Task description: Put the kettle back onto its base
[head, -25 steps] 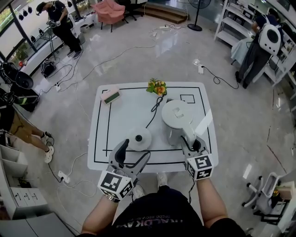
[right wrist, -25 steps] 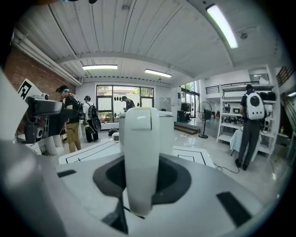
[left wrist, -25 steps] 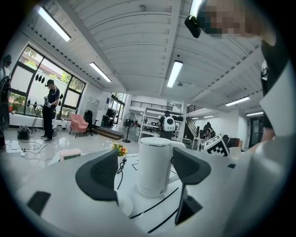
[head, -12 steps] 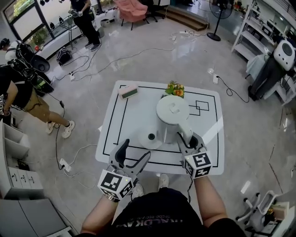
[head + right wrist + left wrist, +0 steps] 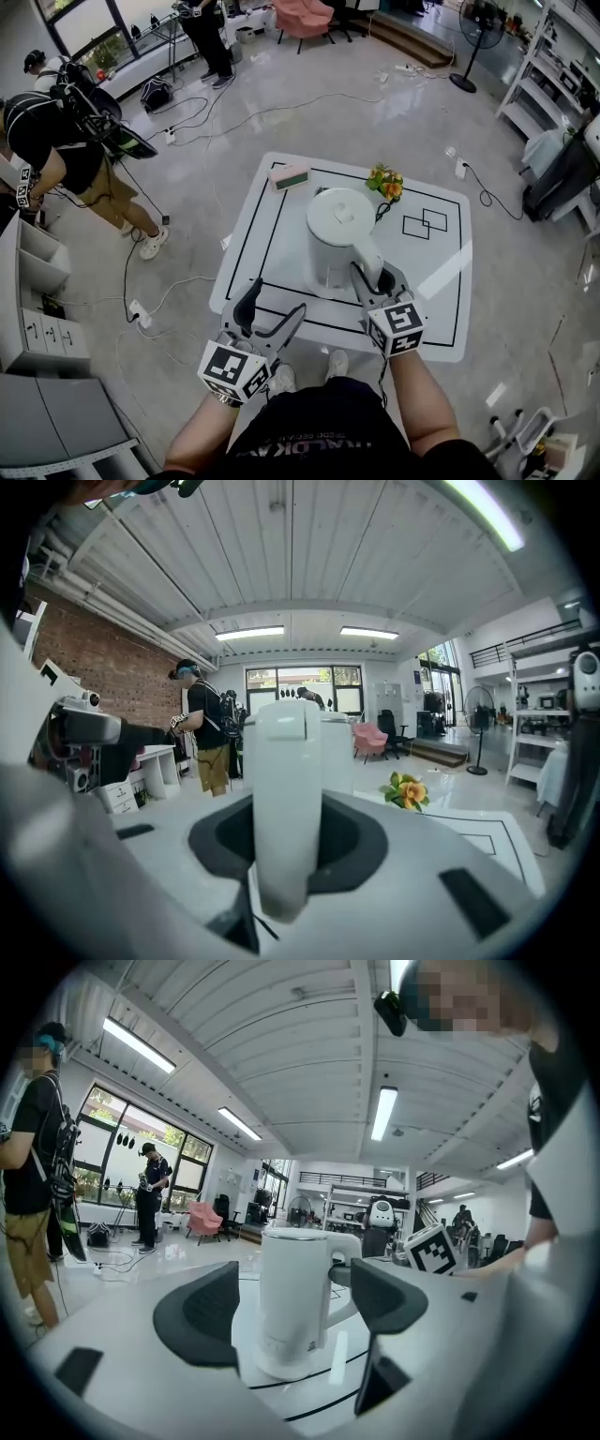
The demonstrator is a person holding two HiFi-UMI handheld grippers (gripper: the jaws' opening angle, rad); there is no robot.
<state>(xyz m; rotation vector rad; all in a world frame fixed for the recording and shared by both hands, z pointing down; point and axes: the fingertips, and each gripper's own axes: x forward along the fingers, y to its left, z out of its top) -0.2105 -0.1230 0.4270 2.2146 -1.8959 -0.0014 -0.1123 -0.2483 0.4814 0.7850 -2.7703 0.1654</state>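
The kettle (image 5: 339, 230) stands upright near the middle of the white surface (image 5: 253, 246), with its lid facing the ceiling, so its long axis runs straight up and down. Its handle (image 5: 286, 808) points toward the near edge and the person. I cannot see a spout, so I suppose it faces the far side, where the flowers (image 5: 386, 183) lie.

The right gripper (image 5: 373, 277) has its fingers closed on that handle, one pad on each flat side. The left gripper (image 5: 270, 312) hangs off the near edge with its fingers spread wide. It holds nothing, and the kettle is well beyond it.

In the left gripper view a slightly wider white rim shows under the kettle's foot. I take this for the base (image 5: 281, 1371), but I cannot tell whether the kettle is seated on it or just above it.

The kettle looks like a stiff, smooth plastic shell that a grip on the round body would slide off, so the handle is the place to hold it. Holding it high on the grip should keep it from swinging. How heavy it is depends on the water inside, which nobody can see from here. Because the grip sits off to one side, the body will want to tip away from the hand. It will probably have to go down level and centred.
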